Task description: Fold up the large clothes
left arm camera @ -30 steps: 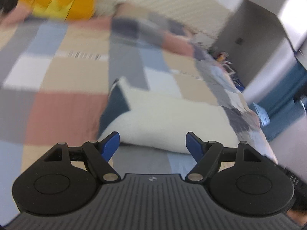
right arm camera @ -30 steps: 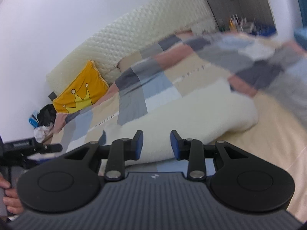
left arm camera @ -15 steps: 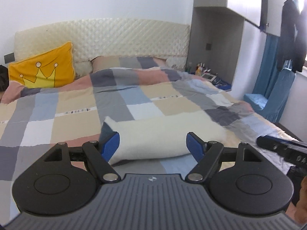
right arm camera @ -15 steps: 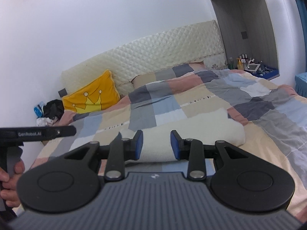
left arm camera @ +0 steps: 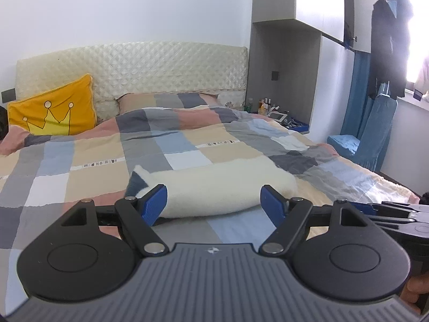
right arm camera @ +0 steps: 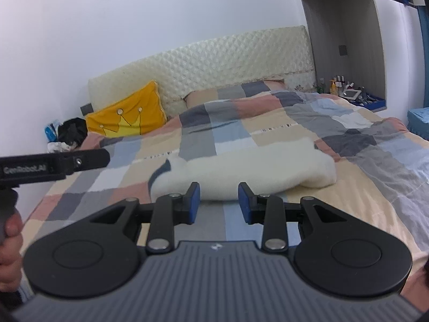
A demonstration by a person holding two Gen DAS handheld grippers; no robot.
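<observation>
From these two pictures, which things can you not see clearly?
- Folded cream fleece garment: in both wrist views the gripper fingers hide its near edge.
- Small bottles on the grey bedside shelf: too small to identify.
- Dark clothes hanging at the window: left wrist view, washed out by glare.
- Black bundle beside the yellow crown cushion: right wrist view, unclear.

I see a cream fleece garment [left arm camera: 219, 187] with a navy patch at centre frame, a checked duvet [left arm camera: 80, 161] in grey, blue, beige and pink, a yellow crown-print cushion [left arm camera: 53, 107] upper left, a cream quilted headboard [left arm camera: 161, 67], blue curtains [left arm camera: 375, 128] right, blue pads [right arm camera: 193, 201] on black grippers.
</observation>
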